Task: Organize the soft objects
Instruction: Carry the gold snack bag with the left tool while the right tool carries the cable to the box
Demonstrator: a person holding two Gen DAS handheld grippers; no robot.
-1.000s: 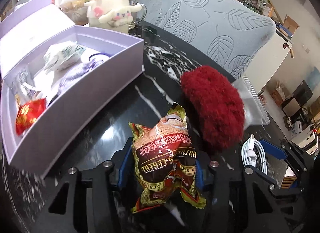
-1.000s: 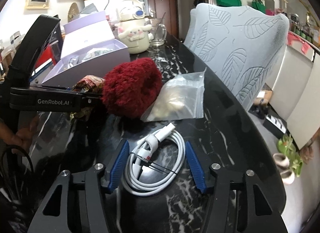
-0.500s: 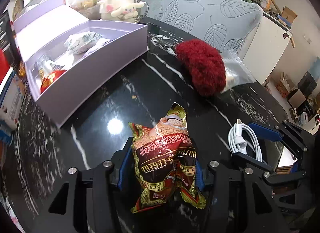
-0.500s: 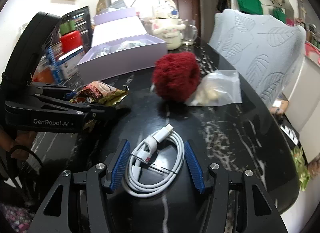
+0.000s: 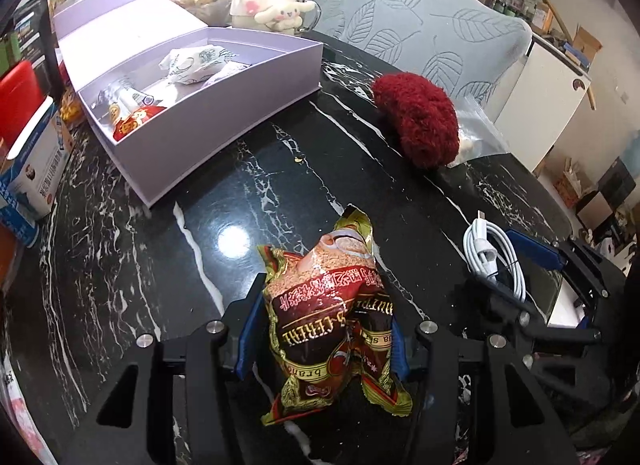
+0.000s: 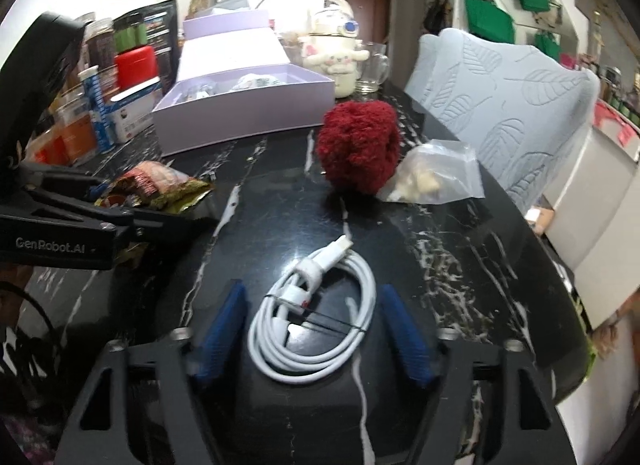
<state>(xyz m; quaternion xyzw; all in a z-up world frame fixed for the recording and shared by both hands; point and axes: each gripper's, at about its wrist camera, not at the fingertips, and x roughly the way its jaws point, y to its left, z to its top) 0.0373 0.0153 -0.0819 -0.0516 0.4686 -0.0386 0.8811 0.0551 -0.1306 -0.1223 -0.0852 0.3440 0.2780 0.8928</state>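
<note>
My left gripper (image 5: 320, 329) is shut on a red-and-gold cereal snack packet (image 5: 332, 313) and holds it above the black marble table; the packet also shows in the right wrist view (image 6: 154, 183). My right gripper (image 6: 310, 329) is open around a coiled white cable (image 6: 316, 329) that lies on the table; the cable also shows in the left wrist view (image 5: 496, 261). A fuzzy dark red soft object (image 5: 418, 119) (image 6: 360, 147) lies farther back beside a clear zip bag (image 6: 434, 177). An open lilac box (image 5: 224, 105) (image 6: 248, 109) holds several small packets.
A cream cartoon-dog kettle (image 5: 268, 1) and a glass mug (image 6: 372, 69) stand behind the box. A blue-white carton (image 5: 32, 173) and jars crowd the left edge. A grey leaf-patterned chair back (image 6: 508, 101) lines the table's right side.
Both grippers have drawn back and up from the red soft object, so it and the box look smaller. The left still holds the packet; the cable stays between the right fingers.
</note>
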